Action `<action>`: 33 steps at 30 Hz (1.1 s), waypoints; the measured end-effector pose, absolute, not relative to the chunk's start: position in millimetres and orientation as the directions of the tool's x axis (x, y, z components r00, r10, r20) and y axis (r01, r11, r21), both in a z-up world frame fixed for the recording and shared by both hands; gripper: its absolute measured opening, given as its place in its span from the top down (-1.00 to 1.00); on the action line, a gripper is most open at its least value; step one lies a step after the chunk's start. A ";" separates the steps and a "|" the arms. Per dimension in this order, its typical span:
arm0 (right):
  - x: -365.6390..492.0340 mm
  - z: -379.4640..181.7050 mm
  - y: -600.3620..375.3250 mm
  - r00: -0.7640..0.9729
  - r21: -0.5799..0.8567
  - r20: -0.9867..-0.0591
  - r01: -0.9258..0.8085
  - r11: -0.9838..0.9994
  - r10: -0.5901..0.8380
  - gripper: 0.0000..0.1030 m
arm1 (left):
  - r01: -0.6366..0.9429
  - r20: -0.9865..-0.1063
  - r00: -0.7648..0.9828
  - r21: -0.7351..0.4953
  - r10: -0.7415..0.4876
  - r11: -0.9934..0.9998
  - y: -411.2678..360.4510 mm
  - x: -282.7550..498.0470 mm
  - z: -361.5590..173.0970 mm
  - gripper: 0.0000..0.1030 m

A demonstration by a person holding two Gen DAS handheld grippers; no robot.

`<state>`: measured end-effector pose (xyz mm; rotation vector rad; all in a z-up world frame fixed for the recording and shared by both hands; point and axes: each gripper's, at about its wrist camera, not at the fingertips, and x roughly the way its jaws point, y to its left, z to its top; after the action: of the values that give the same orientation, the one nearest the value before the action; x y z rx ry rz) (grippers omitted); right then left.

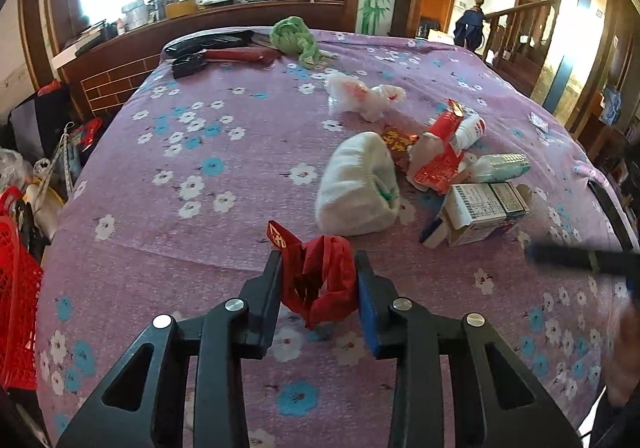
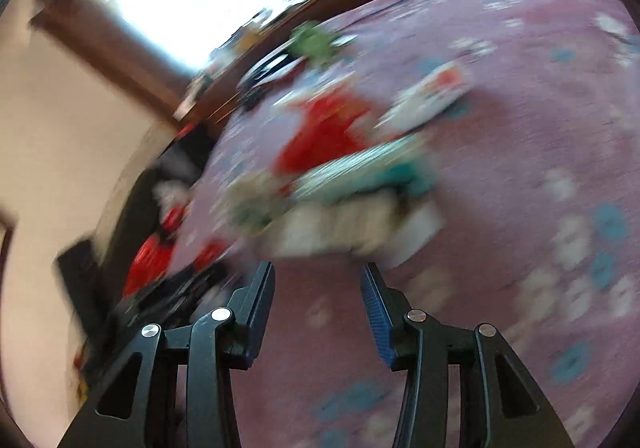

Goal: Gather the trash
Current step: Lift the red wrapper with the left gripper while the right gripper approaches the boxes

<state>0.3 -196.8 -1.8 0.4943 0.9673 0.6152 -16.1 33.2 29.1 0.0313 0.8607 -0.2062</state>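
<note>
My left gripper (image 1: 318,264) is shut on a crumpled red wrapper (image 1: 320,284) and holds it just above the purple flowered tablecloth (image 1: 200,232). Beyond it lies a pile of trash: a white wad of paper (image 1: 356,183), a red foil packet (image 1: 438,159), a white plastic bag (image 1: 360,95), a small bottle (image 1: 500,165) and an open cardboard box (image 1: 480,211). The right wrist view is blurred by motion. My right gripper (image 2: 318,276) is open and empty above the cloth, near the box (image 2: 352,228) and red packaging (image 2: 320,135).
A green cloth (image 1: 296,37), a black case (image 1: 208,41) and a red object (image 1: 240,55) lie at the table's far end. A red basket (image 1: 16,308) stands at the left beside the table. The other gripper's dark finger (image 1: 580,258) shows blurred at the right.
</note>
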 end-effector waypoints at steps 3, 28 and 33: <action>-18.6 7.9 -181.3 0.366 0.633 -0.583 -0.357 0.687 0.726 0.04 | 0.182 -0.756 0.632 -0.071 -0.172 0.981 41.9 -18.0 30.3 0.37; -11.1 13.2 -169.7 0.432 0.445 -0.691 -0.377 0.812 0.579 -0.17 | 0.171 -0.735 0.650 -0.108 -0.195 0.979 58.6 -31.3 35.3 0.37; -4.2 12.5 -152.3 0.432 0.423 -0.720 -0.349 0.837 0.544 -0.27 | 0.162 -0.724 0.666 -0.096 -0.181 0.982 62.2 -37.4 38.4 0.37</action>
<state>-4.2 -152.3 12.5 0.2230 0.9766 0.5617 -37.4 62.2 38.4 -0.0244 0.8196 -0.1933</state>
